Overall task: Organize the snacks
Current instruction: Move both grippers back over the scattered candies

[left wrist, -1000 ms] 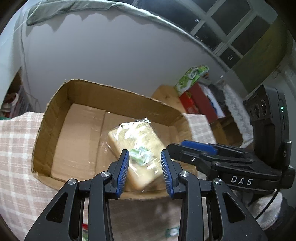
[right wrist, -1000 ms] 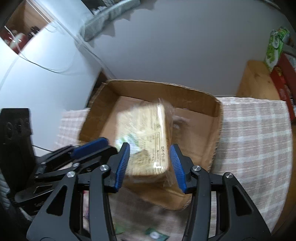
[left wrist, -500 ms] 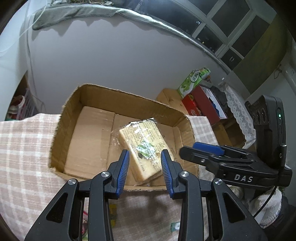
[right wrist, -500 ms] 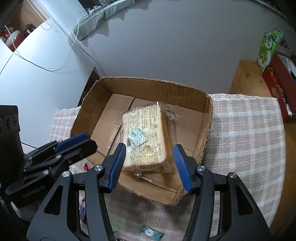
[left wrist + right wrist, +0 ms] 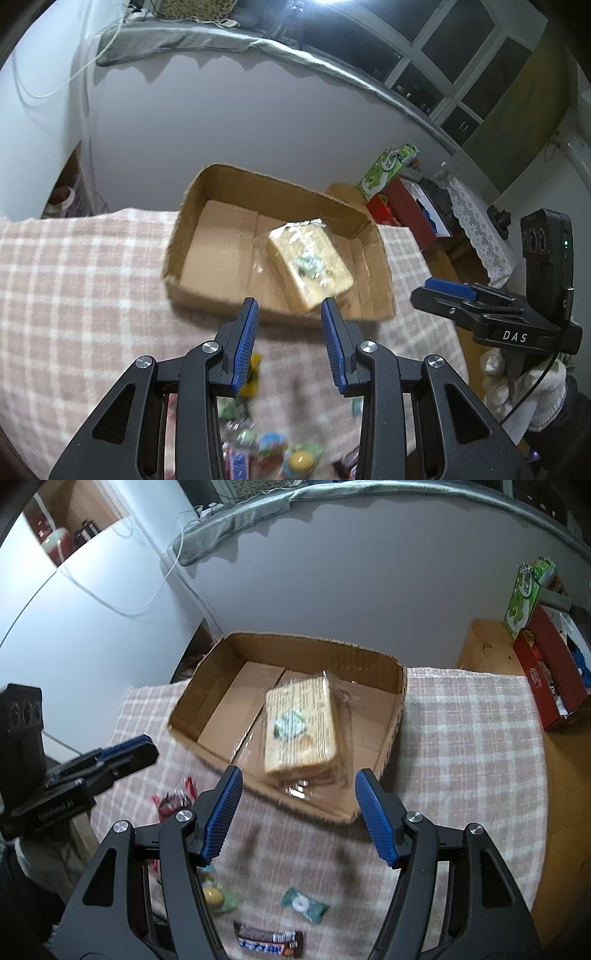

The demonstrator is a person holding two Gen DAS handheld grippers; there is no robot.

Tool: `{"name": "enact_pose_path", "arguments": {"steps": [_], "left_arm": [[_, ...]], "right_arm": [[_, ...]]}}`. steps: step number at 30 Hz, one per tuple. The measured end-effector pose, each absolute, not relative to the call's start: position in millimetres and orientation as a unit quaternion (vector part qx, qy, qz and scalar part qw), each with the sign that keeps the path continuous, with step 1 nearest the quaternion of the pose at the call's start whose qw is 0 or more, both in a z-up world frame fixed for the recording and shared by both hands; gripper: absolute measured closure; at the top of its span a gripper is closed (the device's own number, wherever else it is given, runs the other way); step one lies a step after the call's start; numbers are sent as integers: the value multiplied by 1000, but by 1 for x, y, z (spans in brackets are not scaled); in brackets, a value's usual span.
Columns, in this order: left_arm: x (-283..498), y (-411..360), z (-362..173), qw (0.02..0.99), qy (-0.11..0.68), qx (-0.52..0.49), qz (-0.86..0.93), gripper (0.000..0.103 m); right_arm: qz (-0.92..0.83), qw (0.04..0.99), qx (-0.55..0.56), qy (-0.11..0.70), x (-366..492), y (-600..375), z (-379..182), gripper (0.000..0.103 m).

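Observation:
A clear-wrapped pack of bread (image 5: pixel 308 267) lies inside the open cardboard box (image 5: pixel 221 184) on the checked cloth; the right wrist view shows the bread (image 5: pixel 301 727) in the box (image 5: pixel 400 701) too. My left gripper (image 5: pixel 290 343) is open and empty, above the cloth in front of the box. My right gripper (image 5: pixel 295 816) is open and empty, also in front of the box. Loose snacks lie near me: a green candy (image 5: pixel 304 904), a chocolate bar (image 5: pixel 269 941), a yellow candy (image 5: pixel 214 895) and a red wrapper (image 5: pixel 173 799).
The checked tablecloth (image 5: pixel 469 760) covers the table. A red box (image 5: pixel 546 679) and a green carton (image 5: pixel 524 590) stand beyond the right edge. The other gripper shows at the right of the left wrist view (image 5: pixel 495 306). A grey wall rises behind the box.
Both grippers have let go of the bread pack and pulled back from the box toward me. The right jaws have opened wider. The loose snacks on the cloth have come into view.

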State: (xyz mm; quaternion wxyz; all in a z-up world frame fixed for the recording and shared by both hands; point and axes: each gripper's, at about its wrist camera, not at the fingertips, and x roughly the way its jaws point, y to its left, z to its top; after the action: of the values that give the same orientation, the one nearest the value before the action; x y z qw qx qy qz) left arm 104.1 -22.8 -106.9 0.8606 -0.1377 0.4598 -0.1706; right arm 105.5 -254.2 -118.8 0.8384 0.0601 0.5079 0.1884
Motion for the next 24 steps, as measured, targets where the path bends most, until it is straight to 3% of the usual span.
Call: {"name": "enact_pose_path", "arguments": {"steps": [12,24], "left_arm": [[33,27,-133,851,486,-161,-117,71],[-4,-18,-170,827,533,-81,-159,71]], "right_arm": [[186,829,-7,526,43,-250,-146,37],[206,794,-61,568,13,-242,-193,37]]}}
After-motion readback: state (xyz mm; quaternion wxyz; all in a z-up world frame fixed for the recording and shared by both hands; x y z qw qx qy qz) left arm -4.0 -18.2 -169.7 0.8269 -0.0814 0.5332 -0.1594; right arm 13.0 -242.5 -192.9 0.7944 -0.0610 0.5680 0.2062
